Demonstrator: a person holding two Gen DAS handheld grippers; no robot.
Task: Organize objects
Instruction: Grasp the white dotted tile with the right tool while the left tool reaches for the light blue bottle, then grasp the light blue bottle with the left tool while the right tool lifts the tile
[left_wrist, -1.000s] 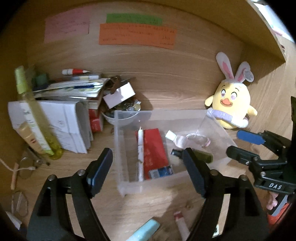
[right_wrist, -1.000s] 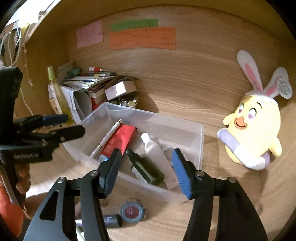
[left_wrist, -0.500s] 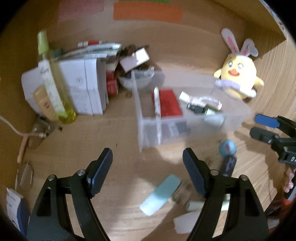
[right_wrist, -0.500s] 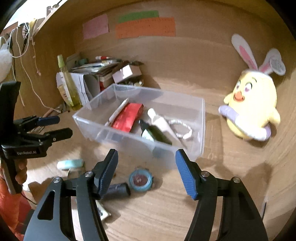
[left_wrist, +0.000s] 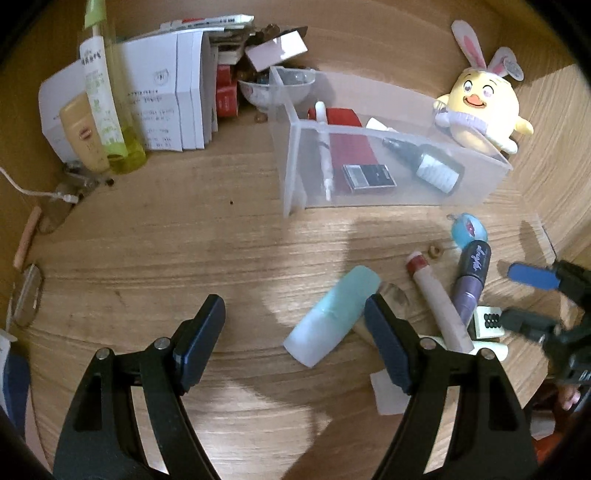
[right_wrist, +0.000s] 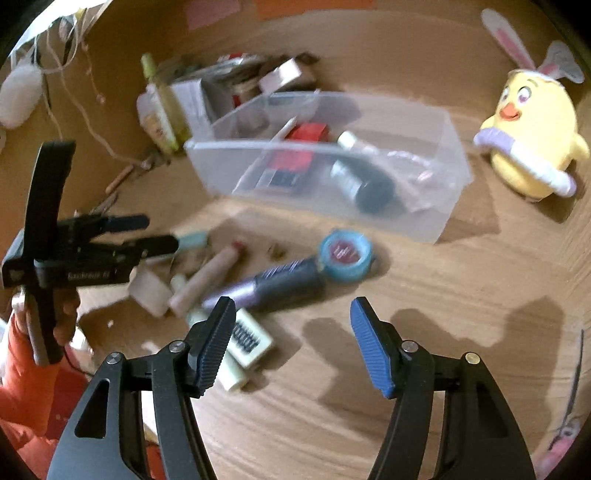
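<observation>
A clear plastic bin (left_wrist: 476, 155) (right_wrist: 448, 147) on the wooden desk holds a red packet (left_wrist: 349, 144), a white pen, a dark bottle (left_wrist: 424, 162) and a small dark case. In front of it lie a mint tube (left_wrist: 332, 310), a beige tube (left_wrist: 436, 299), a purple tube (left_wrist: 472, 273) (right_wrist: 273, 284), a round blue compact (left_wrist: 468, 229) (right_wrist: 345, 254) and a mahjong-style tile (right_wrist: 247, 339). My left gripper (left_wrist: 295, 332) is open and empty, with the mint tube by its right finger. My right gripper (right_wrist: 293, 332) is open and empty, just before the purple tube.
A yellow bunny-eared plush (left_wrist: 484, 107) (right_wrist: 532, 136) sits to the right of the bin. A stack of booklets (left_wrist: 166, 96), a green spray bottle (left_wrist: 107, 103) and a bowl of small items (left_wrist: 273, 88) crowd the back left. A cable and glasses lie at the left edge.
Both grippers have pulled back and tilted down from the bin toward the loose items in front of it. Both stay open and empty.
</observation>
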